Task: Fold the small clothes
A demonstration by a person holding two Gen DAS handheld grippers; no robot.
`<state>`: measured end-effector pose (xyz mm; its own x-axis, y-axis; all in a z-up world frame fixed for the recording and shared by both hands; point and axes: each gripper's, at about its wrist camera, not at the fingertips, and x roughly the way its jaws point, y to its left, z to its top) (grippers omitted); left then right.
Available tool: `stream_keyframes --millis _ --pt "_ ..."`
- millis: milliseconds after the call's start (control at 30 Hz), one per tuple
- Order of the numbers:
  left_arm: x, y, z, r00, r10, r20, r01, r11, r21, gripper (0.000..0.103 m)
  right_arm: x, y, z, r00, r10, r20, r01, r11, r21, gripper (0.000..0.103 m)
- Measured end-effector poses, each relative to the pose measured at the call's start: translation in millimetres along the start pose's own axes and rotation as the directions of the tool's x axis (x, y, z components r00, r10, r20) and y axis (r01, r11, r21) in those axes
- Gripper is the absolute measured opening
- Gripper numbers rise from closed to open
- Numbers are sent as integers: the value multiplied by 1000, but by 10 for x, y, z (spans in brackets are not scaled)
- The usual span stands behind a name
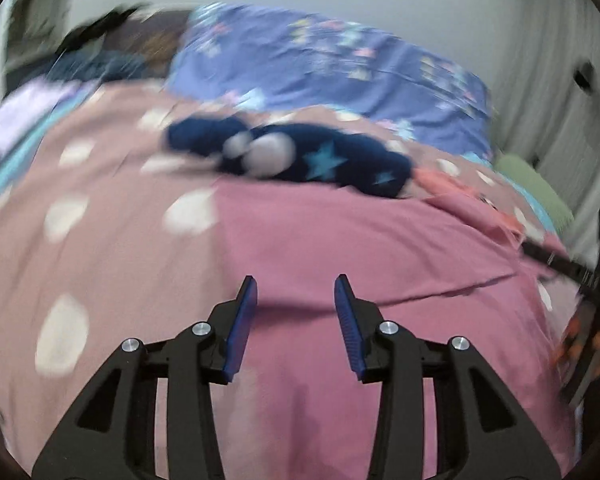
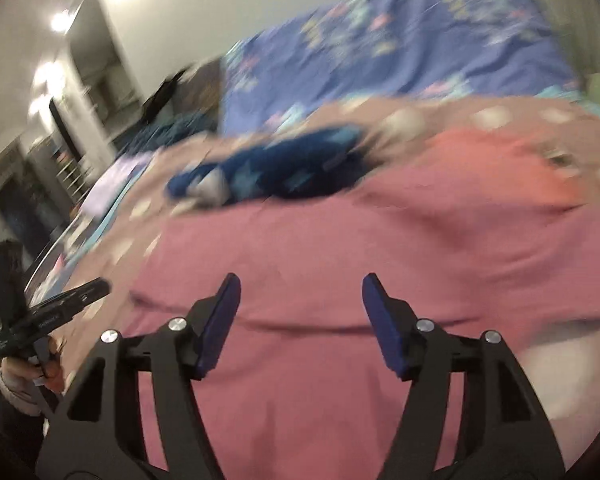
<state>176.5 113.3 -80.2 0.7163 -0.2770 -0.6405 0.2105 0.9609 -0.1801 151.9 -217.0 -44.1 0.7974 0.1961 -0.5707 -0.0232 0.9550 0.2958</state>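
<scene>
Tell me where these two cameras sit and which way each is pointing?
Left wrist view: sits on the left gripper, looking forward and down over the pink cloth; its own two fingers show, apart.
Right wrist view: sits on the right gripper, facing the same bed; its fingers show, plus the other gripper in a hand.
Both share the navy star garment and blue bedding.

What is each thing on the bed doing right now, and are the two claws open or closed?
Left claw: open, empty, above the pink cloth.
Right claw: open, empty, wider apart than the left.
Pink cloth: spread on the bed, with a crease across it.
Dark blue star clothes: bunched up, not folded.
Spotted bedspread: lying under the clothes.
Purple blanket: rumpled at the far end.
</scene>
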Motion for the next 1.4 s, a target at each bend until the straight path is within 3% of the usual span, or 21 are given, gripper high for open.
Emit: stream_keyframes --millis 67,133,233,300,367,400,533,700,733,800,867,900,967,1033,1100,1133,1233,1300,1400 --pt "94 -314 128 1000 -11 -3 12 997 70 41 -349 -574 200 992 -101 72 95 992 81 65" --pt "290 -625 217 999 -38 -24 41 992 123 41 -614 -1161 341 972 -217 94 197 962 188 65" --pt "780 -951 158 994 -3 -107 22 983 183 41 -897 -2123 475 944 -326 46 288 884 368 65" --pt "1173 -1003 -25 977 32 -210 9 982 191 44 -1003 -2632 471 946 -325 4 285 835 471 60" --pt "1226 -1057 -125 982 75 -175 -33 971 235 45 -1081 -3128 405 948 -317 -36 275 756 594 45" --pt "1212 -1062 -107 981 83 -178 -39 971 236 46 -1087 -3291 373 949 -312 -40 265 726 634 44" --pt "1225 -1024 -129 981 76 -179 -34 973 227 47 -964 -3565 276 958 -283 -54 240 681 691 44" --pt "1230 -1046 -124 982 79 -173 -38 972 230 47 -774 -3632 304 960 -274 -55 229 659 717 44" --pt "1230 -1042 -122 982 72 -174 -32 974 224 47 -750 -3650 324 960 -277 -52 227 651 725 41" --pt "1197 -1039 -115 983 60 -175 -22 977 210 47 -705 -3672 364 963 -267 -36 201 625 754 3" --pt "1184 -1022 -118 984 50 -173 -14 980 200 47 -774 -3535 436 962 -271 40 144 625 767 3" --pt "1182 -1019 -118 984 47 -172 -13 980 197 47 -799 -3389 504 965 -248 81 106 656 747 3" --pt "1184 -1018 -120 984 47 -172 -13 980 198 48 -787 -2851 733 977 -147 157 9 758 652 3" --pt "1180 -1017 -122 984 43 -171 -9 981 195 48 -728 -2118 927 975 7 221 -122 850 512 3" --pt "1170 -1008 -125 985 33 -168 -2 983 186 48 -629 -1474 976 959 150 242 -238 890 390 3" --pt "1164 -997 -124 986 26 -167 5 984 179 49 -515 -1022 941 944 241 227 -304 901 309 3" --pt "1148 -937 -114 986 -11 -167 36 988 148 50 -111 -193 617 931 342 125 -361 913 188 5" --pt "1133 -863 -104 985 -55 -166 73 991 108 50 264 58 296 936 353 11 -348 917 193 6" --pt "1121 -756 -92 980 -116 -164 125 991 50 50 740 66 -121 934 328 -142 -282 921 269 6"
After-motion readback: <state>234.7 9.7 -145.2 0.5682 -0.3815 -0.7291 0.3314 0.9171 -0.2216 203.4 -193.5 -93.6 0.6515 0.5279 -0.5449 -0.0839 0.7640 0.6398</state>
